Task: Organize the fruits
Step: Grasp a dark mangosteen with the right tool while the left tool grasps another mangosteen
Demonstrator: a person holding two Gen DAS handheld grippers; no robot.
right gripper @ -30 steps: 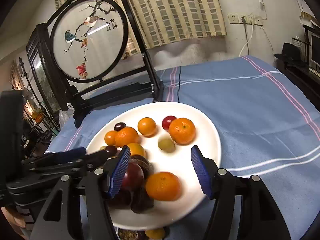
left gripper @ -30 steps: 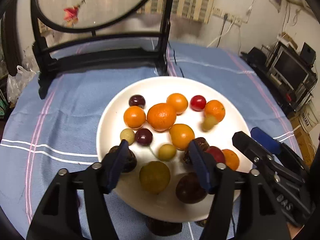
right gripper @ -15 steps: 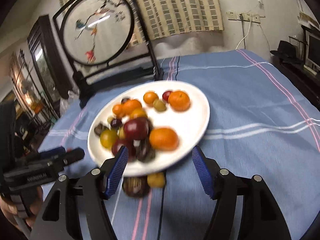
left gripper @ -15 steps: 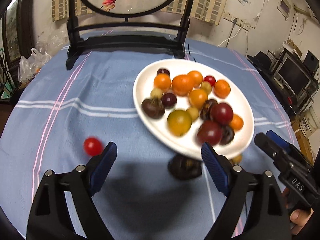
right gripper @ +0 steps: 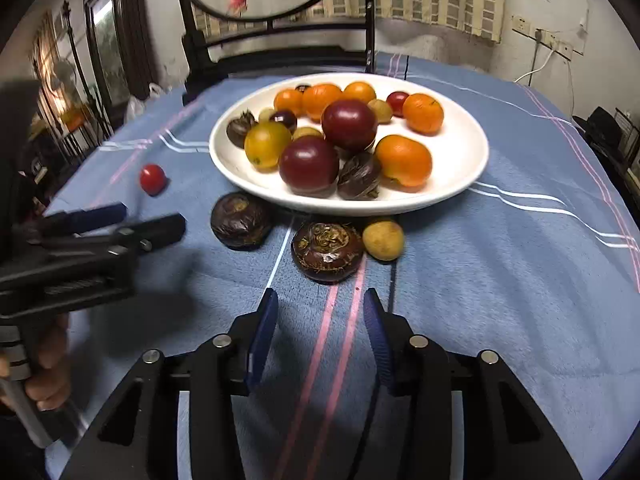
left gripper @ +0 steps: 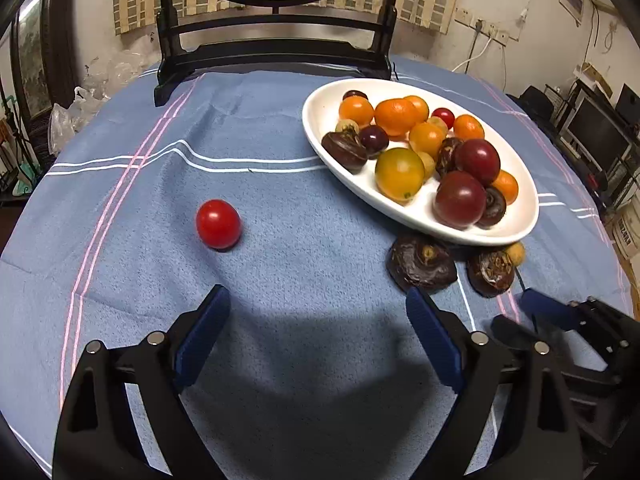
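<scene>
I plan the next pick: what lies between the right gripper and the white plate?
In the right wrist view, a dark brown water chestnut lies between the right gripper and the round white plate.

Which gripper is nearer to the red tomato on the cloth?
Left. The left gripper hangs open just short of the tomato, which lies ahead, slightly left. The right gripper faces the brown fruits by the plate, farther away.
</scene>
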